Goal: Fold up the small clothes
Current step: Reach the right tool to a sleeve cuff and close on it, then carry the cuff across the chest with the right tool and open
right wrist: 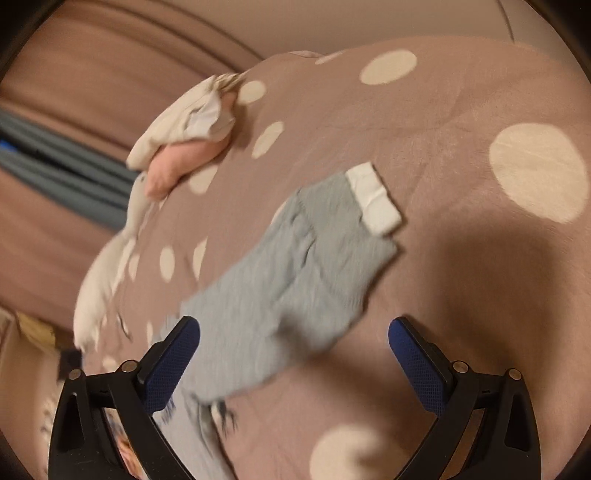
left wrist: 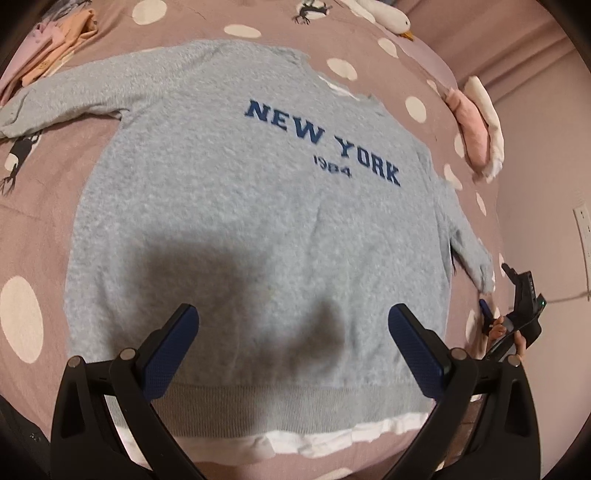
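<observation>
A light blue-grey sweatshirt [left wrist: 236, 206] printed "NEW YORK 1984" lies flat, front up, on the polka-dot bed cover [left wrist: 40, 229]. Its grey ribbed hem with a white layer under it [left wrist: 295, 439] lies nearest me. My left gripper [left wrist: 293, 332] is open and empty above the lower body of the shirt. The shirt's right sleeve [right wrist: 291, 280], with a white cuff [right wrist: 373, 199], stretches across the cover in the right wrist view. My right gripper [right wrist: 293, 339] is open and empty above that sleeve. It also shows at the right edge of the left wrist view [left wrist: 517, 314].
A pile of peach and pink clothes [left wrist: 55, 40] lies at the far left. A pink and white garment [left wrist: 476, 125] lies at the bed's right edge; it also shows in the right wrist view [right wrist: 177, 147]. A white plush duck [left wrist: 388, 18] lies at the far side. A wall runs on the right.
</observation>
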The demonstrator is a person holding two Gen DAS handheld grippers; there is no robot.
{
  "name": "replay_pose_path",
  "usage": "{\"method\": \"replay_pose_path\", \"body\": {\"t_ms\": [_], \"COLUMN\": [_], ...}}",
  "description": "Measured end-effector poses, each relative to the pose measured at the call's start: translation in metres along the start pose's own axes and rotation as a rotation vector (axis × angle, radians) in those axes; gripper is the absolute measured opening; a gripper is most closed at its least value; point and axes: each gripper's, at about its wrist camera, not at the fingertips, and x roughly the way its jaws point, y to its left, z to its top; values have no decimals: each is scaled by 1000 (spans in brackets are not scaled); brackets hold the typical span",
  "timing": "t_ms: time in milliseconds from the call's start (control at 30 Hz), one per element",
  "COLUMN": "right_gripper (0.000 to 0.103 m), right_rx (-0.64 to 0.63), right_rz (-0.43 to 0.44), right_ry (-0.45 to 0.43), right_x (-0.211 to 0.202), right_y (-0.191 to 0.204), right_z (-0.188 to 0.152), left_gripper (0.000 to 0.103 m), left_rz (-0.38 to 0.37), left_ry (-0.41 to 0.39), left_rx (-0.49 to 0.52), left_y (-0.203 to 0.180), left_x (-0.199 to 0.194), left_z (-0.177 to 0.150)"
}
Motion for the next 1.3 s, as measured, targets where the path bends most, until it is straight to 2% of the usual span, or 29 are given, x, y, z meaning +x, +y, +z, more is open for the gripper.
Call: {"method": "replay_pose_path", "body": {"t_ms": [100, 167, 233, 267, 333, 367, 467, 667, 800, 867, 933, 1067, 1133, 1167, 1200, 1267, 1300], "right_gripper": [101, 87, 63, 56, 22, 17, 16, 16, 16, 16, 16, 16, 16, 16, 16, 26, 34], "right_rx": [42, 56, 68, 67, 45, 25, -71, -418, -635, -713, -856, -1106, -1252, -1326, -1363, -1472, -1506], "right_rz": [25, 8, -23, -36, -70, -79, -67, -13, 67, 99, 92, 17, -66, -103, -114, -149, -162], "right_ry": [-41, -44, -38, -37, -45, -61, -96, -117, -57, -24, -14, 56, 96, 143, 163, 211, 234], "right_x": [-3, 0, 3, 9, 8, 5, -2, -11, 6, 17, 33, 81, 109, 124, 129, 140, 143], "right_y": [-7, -7, -8, -5, 1, 7, 42, 167, 255, 281, 309, 330, 327, 321, 318, 310, 307], "right_z": [7, 11, 14, 17, 20, 21, 22, -7, -55, -81, -119, -190, -228, -247, -256, -282, -289], "left_gripper": [103, 103, 103, 103, 103, 103, 103, 103, 103, 103, 103, 103, 103, 103, 103, 103, 103], "left_rz": [0, -9, -11, -14, -10, -7, 2, -4, 8, 18, 35, 48, 54, 61, 67, 72, 71], "left_ry": [-11, -8, -2, -3, -9, -14, -29, -48, -54, -59, -64, -67, -71, -74, -74, -73, -72], "left_rx": [-32, -52, -65, -70, -72, -72, -85, -128, -143, -150, -158, -189, -200, -205, -210, -224, -232], "left_y": [7, 12, 16, 19, 23, 26, 36, 58, 73, 79, 86, 102, 108, 112, 115, 121, 123], "left_x": [1, 2, 3, 2, -1, -3, -8, -19, -27, -30, -32, -38, -41, -42, -43, -44, -44], "left_z": [6, 9, 10, 11, 11, 12, 14, 14, 11, 9, 8, 9, 10, 10, 11, 12, 12]}}
